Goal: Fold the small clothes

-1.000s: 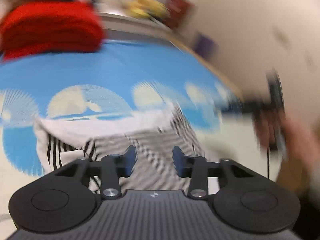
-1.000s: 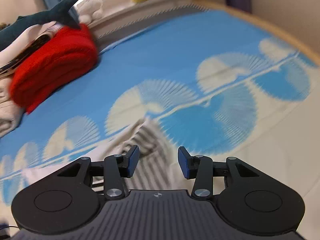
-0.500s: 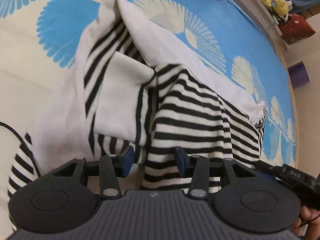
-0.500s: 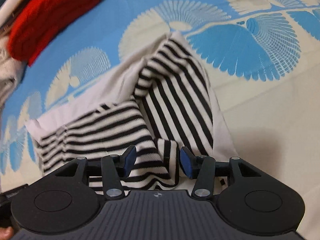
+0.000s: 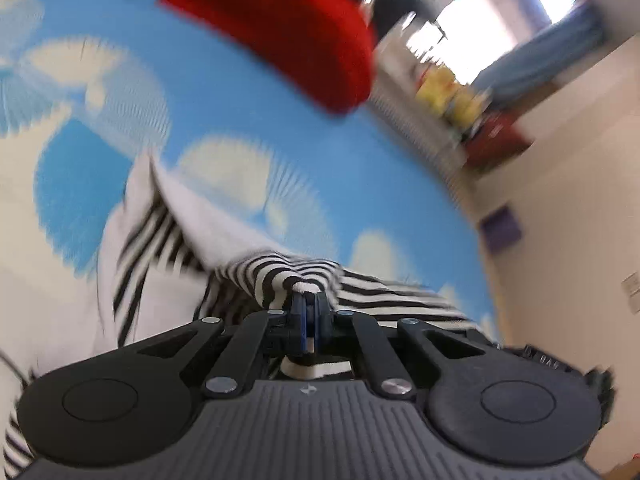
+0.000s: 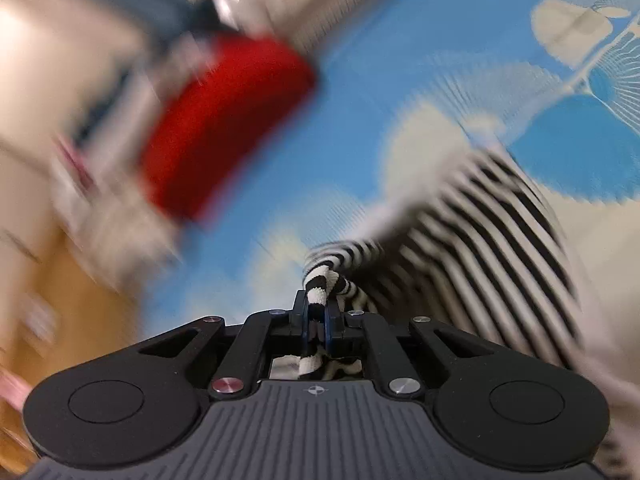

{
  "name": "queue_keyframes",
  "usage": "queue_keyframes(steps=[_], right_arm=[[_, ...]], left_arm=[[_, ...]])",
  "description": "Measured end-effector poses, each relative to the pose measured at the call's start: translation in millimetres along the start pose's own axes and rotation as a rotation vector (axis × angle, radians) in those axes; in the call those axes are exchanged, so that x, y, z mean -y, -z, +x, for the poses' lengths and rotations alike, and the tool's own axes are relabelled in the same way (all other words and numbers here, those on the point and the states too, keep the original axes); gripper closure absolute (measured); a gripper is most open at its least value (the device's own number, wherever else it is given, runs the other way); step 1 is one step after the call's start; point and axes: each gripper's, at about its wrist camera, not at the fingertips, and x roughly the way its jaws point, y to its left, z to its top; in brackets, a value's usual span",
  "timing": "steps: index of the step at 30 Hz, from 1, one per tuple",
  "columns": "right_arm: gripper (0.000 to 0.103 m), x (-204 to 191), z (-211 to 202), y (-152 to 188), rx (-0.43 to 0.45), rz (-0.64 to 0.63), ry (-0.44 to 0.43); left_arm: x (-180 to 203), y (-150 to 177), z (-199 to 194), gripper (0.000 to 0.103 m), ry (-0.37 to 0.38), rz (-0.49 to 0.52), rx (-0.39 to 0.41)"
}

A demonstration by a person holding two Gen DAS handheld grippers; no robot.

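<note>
A small black-and-white striped garment (image 5: 256, 272) lies crumpled on the blue and cream patterned bedspread (image 5: 248, 120). My left gripper (image 5: 307, 304) is shut on a fold of its striped edge, which bunches up between the pads. In the right wrist view the same striped garment (image 6: 500, 232) stretches away to the right, and my right gripper (image 6: 317, 312) is shut on another rolled bit of its hem. Both views are blurred by motion.
A folded red knit (image 5: 280, 28) lies farther up the bedspread, also the red knit (image 6: 224, 128) in the right wrist view. Yellow soft toys (image 5: 448, 92) sit on a ledge by the window. A purple bin (image 5: 502, 232) stands by the wall.
Both grippers were open over the striped garment; both have now closed on its fabric. Both cameras have rolled and tipped, so the red knit and the room swing into view.
</note>
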Motion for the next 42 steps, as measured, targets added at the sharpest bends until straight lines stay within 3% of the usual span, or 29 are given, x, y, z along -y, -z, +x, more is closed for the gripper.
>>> queue_keyframes(steps=[1, 3, 4, 5, 7, 8, 9, 10, 12, 13, 16, 19, 20, 21, 23, 26, 28, 29, 31, 33, 35, 36, 38, 39, 41, 42], right_arm=[[0.096, 2, -7, -5, 0.04, 0.024, -0.021], [0.096, 12, -6, -10, 0.043, 0.061, 0.056], [0.096, 21, 3, -10, -0.013, 0.073, 0.175], [0.093, 33, 16, -5, -0.116, 0.066, 0.348], [0.081, 53, 30, 8, -0.217, 0.073, 0.575], [0.071, 57, 31, 11, -0.222, 0.093, 0.604], [0.071, 57, 30, 10, -0.212, 0.115, 0.586], [0.07, 51, 29, 8, -0.197, 0.113, 0.547], [0.052, 36, 26, 4, -0.165, 0.062, 0.498], [0.048, 29, 24, 4, -0.15, 0.033, 0.494], [0.047, 29, 26, 7, -0.175, 0.007, 0.512], [0.055, 43, 33, 15, -0.229, 0.042, 0.566], [0.072, 45, 34, 17, -0.235, 0.041, 0.567], [0.089, 43, 35, 16, -0.232, 0.035, 0.552], [0.096, 35, 28, 14, -0.184, 0.032, 0.439], [0.097, 17, 11, 6, -0.072, 0.055, 0.177], [0.097, 16, 3, 1, -0.022, 0.084, 0.121], [0.097, 20, 2, 0, -0.012, 0.103, 0.134], [0.097, 36, 4, 0, -0.037, 0.144, 0.254], [0.092, 55, 15, 5, -0.114, 0.146, 0.471], [0.087, 69, 20, 11, -0.163, 0.146, 0.659], [0.087, 69, 17, 11, -0.142, 0.129, 0.696], [0.082, 51, 11, 6, -0.065, 0.038, 0.673], [0.076, 35, 7, 2, -0.004, -0.042, 0.628], [0.066, 12, 1, 2, 0.078, -0.142, 0.511], [0.061, 5, 2, 5, 0.072, -0.17, 0.444]], left_arm=[[-3, -2, -3, 0.1, -0.008, -0.002, 0.011], [-17, 0, 8, 0.099, -0.09, -0.034, -0.068], [-26, 4, 17, 0.099, -0.143, -0.061, -0.125], [-37, 10, 25, 0.097, -0.199, -0.098, -0.167], [-48, 14, 32, 0.086, -0.262, -0.145, -0.207], [-50, 14, 33, 0.072, -0.252, -0.16, -0.211], [-50, 13, 33, 0.062, -0.239, -0.167, -0.207], [-48, 12, 32, 0.06, -0.23, -0.168, -0.2], [-45, 13, 32, 0.06, -0.217, -0.165, -0.198], [-44, 15, 34, 0.06, -0.214, -0.166, -0.202], [-47, 21, 43, 0.06, -0.224, -0.182, -0.229], [-51, 26, 47, 0.067, -0.233, -0.178, -0.25], [-51, 27, 49, 0.088, -0.235, -0.167, -0.244], [-49, 27, 47, 0.1, -0.235, -0.154, -0.226], [-44, 20, 37, 0.1, -0.176, -0.143, -0.152], [-28, 5, 9, 0.1, -0.033, -0.111, 0.021], [-25, 2, 3, 0.1, -0.049, -0.081, 0.049], [-29, 2, 8, 0.1, -0.101, -0.087, 0.01], [-46, 11, 27, 0.1, -0.25, -0.124, -0.129], [-63, 24, 43, 0.097, -0.365, -0.16, -0.242], [-58, 25, 42, 0.096, -0.401, -0.125, -0.228], [-49, 20, 37, 0.091, -0.386, -0.085, -0.187], [-32, 13, 26, 0.079, -0.323, -0.026, -0.099], [-25, 11, 21, 0.079, -0.284, -0.002, -0.067], [-16, 11, 23, 0.079, -0.214, 0.022, -0.053], [-14, 14, 28, 0.079, -0.203, 0.022, -0.073]])
